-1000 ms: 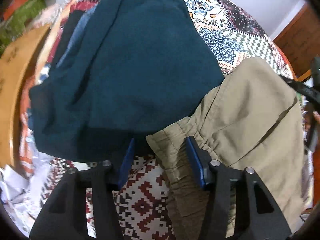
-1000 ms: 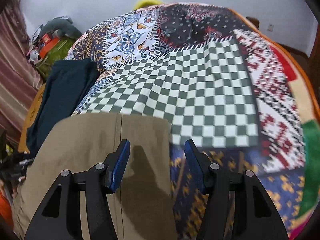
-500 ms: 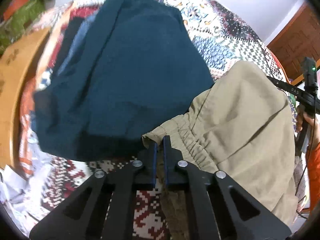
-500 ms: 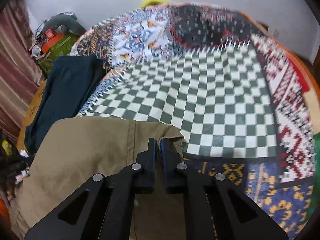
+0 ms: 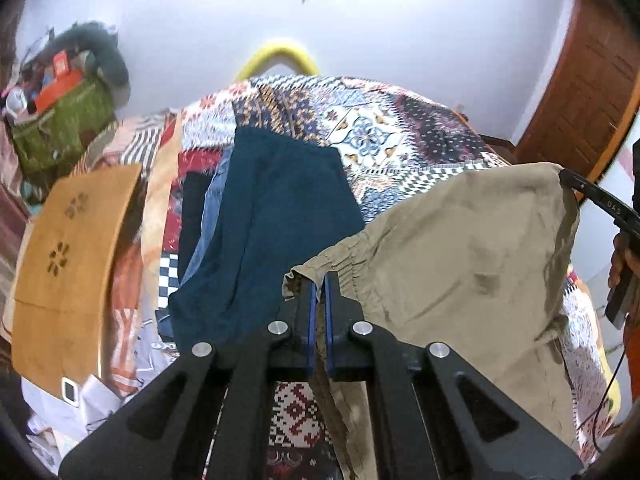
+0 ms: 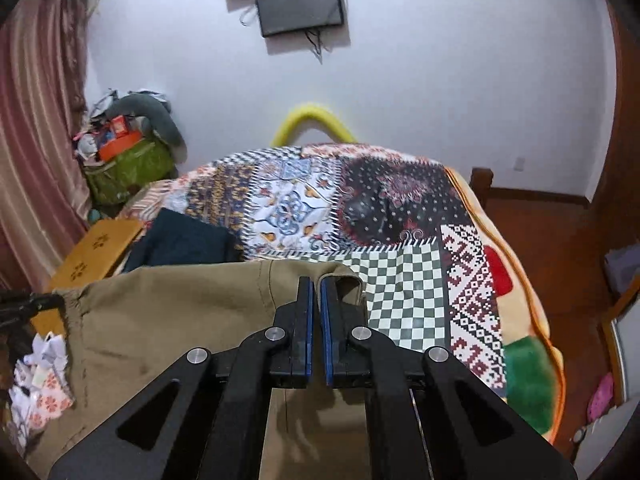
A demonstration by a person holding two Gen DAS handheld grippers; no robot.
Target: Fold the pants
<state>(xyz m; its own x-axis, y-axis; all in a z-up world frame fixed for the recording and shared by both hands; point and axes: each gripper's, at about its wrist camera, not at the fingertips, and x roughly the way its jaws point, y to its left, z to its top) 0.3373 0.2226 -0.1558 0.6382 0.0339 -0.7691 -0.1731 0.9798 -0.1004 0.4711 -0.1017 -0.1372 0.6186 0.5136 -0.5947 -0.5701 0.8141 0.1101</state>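
The khaki pants (image 5: pixel 460 248) hang stretched between the two grippers above the patchwork bedspread (image 6: pixel 400 280) — held by opposite waistband corners, probably so the cloth drapes flat before a fold. The left gripper (image 5: pixel 319 284) is clenched on the gathered elastic waistband; the right gripper (image 6: pixel 315 288) is pinched tight on the far corner by the seam. A folded dark teal garment (image 5: pixel 276 232) lies just beside, likely already done. The only writing readable is "DAS" on the right tool's black arm (image 5: pixel 600 200) — nothing on the pants.
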